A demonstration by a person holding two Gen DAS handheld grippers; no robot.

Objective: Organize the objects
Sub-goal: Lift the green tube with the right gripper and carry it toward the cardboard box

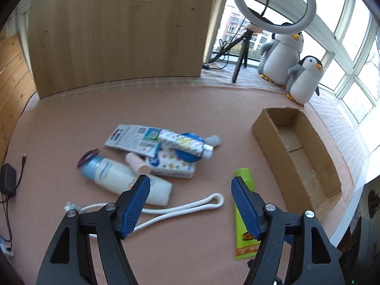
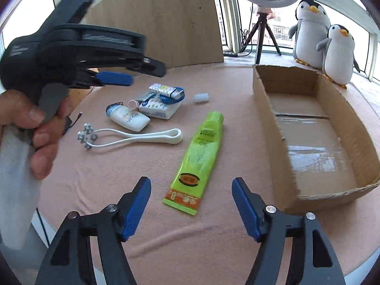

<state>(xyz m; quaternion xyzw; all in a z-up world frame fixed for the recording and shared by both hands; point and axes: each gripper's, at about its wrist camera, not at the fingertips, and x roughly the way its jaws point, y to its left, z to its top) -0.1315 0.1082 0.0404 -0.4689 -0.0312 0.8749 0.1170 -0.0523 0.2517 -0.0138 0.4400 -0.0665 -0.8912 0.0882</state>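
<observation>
A heap of toiletries lies on the pink cloth: a white bottle with a blue cap [image 1: 123, 178] [image 2: 129, 117], a patterned white pack [image 1: 173, 163] [image 2: 159, 109], a patterned tube [image 1: 182, 142] and a grey leaflet [image 1: 133, 137]. A white massage roller [image 1: 166, 207] [image 2: 133, 139] lies in front of them. A green tube [image 2: 199, 156] [image 1: 244, 213] lies between the heap and an empty cardboard box [image 1: 330, 166] [image 2: 263, 109]. My left gripper [image 1: 191, 182] hovers open above the cloth, and also shows in the right wrist view [image 2: 114, 77]. My right gripper [image 2: 191, 185] is open just before the green tube's flat end.
A wooden board [image 1: 118, 30] stands behind the cloth. Two plush penguins [image 1: 285, 54] [image 2: 337, 49] and a ring light on a tripod [image 1: 273, 4] stand at the window. A black adapter with cable [image 1: 8, 178] lies at the left edge. A small grey cap [image 2: 201, 97] lies alone.
</observation>
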